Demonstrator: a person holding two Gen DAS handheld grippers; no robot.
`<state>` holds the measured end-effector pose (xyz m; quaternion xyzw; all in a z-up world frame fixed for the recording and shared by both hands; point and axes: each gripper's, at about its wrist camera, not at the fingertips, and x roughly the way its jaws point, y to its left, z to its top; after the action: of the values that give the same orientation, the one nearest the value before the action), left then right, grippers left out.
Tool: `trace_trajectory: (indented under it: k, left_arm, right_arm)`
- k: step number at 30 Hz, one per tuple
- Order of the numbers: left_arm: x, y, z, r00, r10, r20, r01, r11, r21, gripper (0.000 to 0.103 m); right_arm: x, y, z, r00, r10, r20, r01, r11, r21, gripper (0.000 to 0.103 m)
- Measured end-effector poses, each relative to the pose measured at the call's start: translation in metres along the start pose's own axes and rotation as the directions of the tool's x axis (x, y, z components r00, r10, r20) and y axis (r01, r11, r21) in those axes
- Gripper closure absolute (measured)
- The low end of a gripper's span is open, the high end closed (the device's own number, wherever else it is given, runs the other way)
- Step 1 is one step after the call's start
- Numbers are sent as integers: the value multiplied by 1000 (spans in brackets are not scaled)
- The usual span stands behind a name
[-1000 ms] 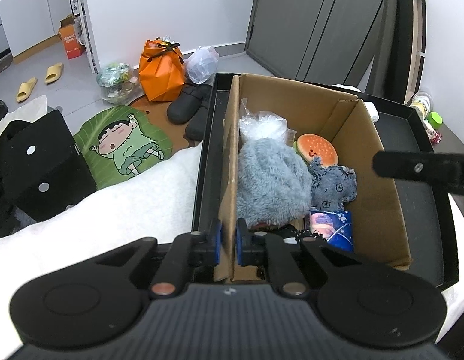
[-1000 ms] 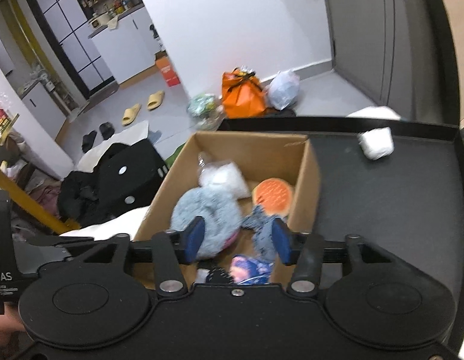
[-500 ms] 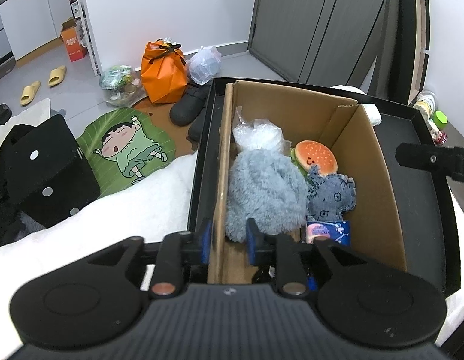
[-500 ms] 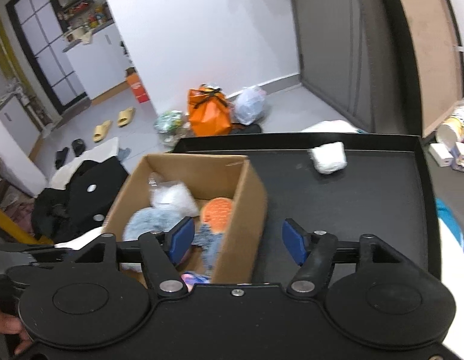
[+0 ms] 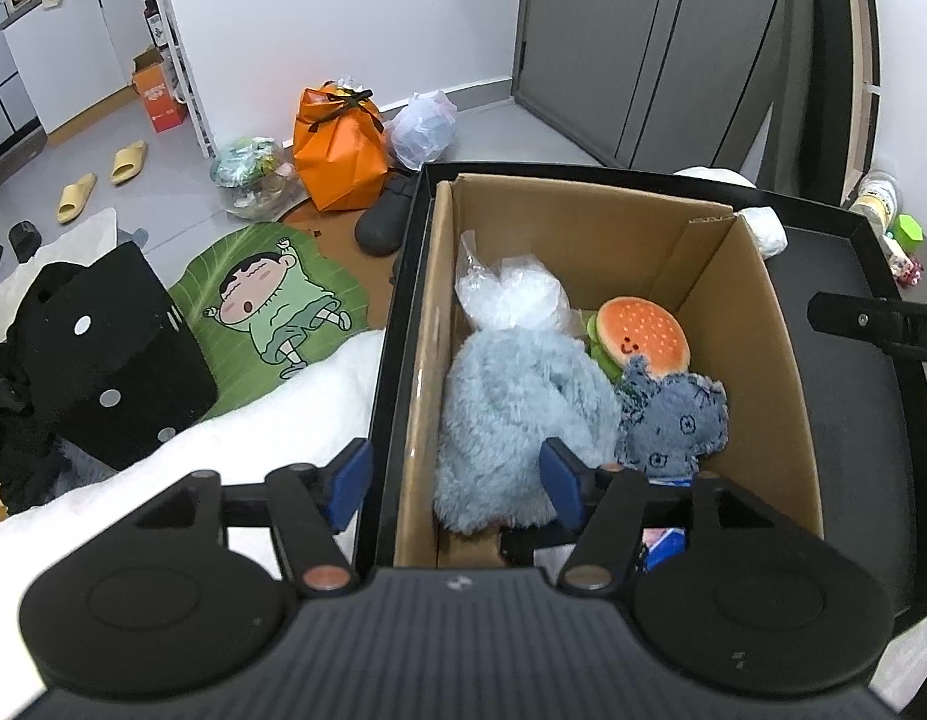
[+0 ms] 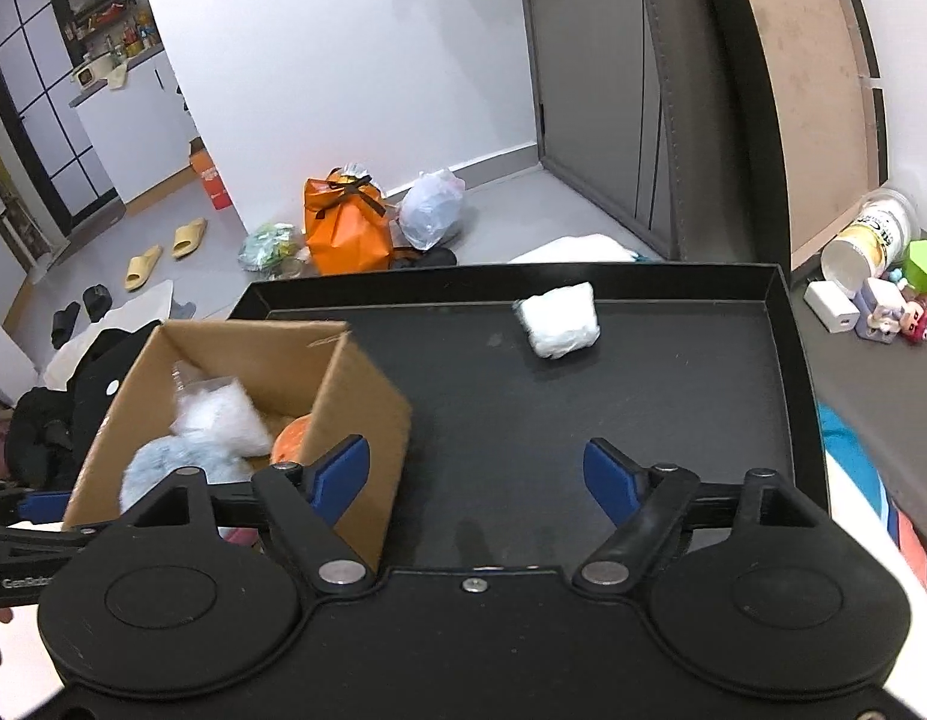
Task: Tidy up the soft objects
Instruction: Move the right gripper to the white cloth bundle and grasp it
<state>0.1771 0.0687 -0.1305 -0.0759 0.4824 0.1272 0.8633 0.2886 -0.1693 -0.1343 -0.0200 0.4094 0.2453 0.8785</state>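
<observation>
The left hand-held gripper [image 5: 454, 480] stood about half open, its jaws having just been opening; the near left wall of the cardboard box [image 5: 416, 360] ran up between its blue pads [image 5: 349, 474], and neither pad pressed on it; the right pad lay just beside the fluffy blue-grey plush [image 5: 517, 402] inside the box, though contact could not be told. The right hand-held gripper [image 6: 476, 480] stood wide, its jaws likewise having just been opening; nothing was held between them, only the bare floor of the black tray [image 6: 673, 396] showed in the gap, while its left pad sat in front of the box's near right corner [image 6: 367, 420]. In the box lay the blue-grey plush, a clear plastic bag of white stuff [image 5: 511, 294] at the far end, a burger plush [image 5: 643, 336] to the right, and a small grey-blue doll [image 5: 673, 420] near it; a white wrapped bundle [image 6: 559, 321] lay apart on the far side of the tray, well clear of the box.
</observation>
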Motion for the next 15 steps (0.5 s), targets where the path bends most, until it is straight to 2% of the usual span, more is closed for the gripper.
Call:
trace_trajectory:
  k: [4,10,15]
  left_arm:
    - [3,-6,6,1000,19,11,-19,1000,11,36]
    - [10,-16,17,999,39,10,-39,999,22,36]
    - [15,-22,23,999,52,7,-52,998,29,36]
  right_arm:
    - [8,-11,6,1000,-15,11,15,1000,-9,24]
    - [24,-24,15,1000,-23,17,23,999,-22,25]
    - [40,-30,20,1000,-22,11,23,999,-48,30]
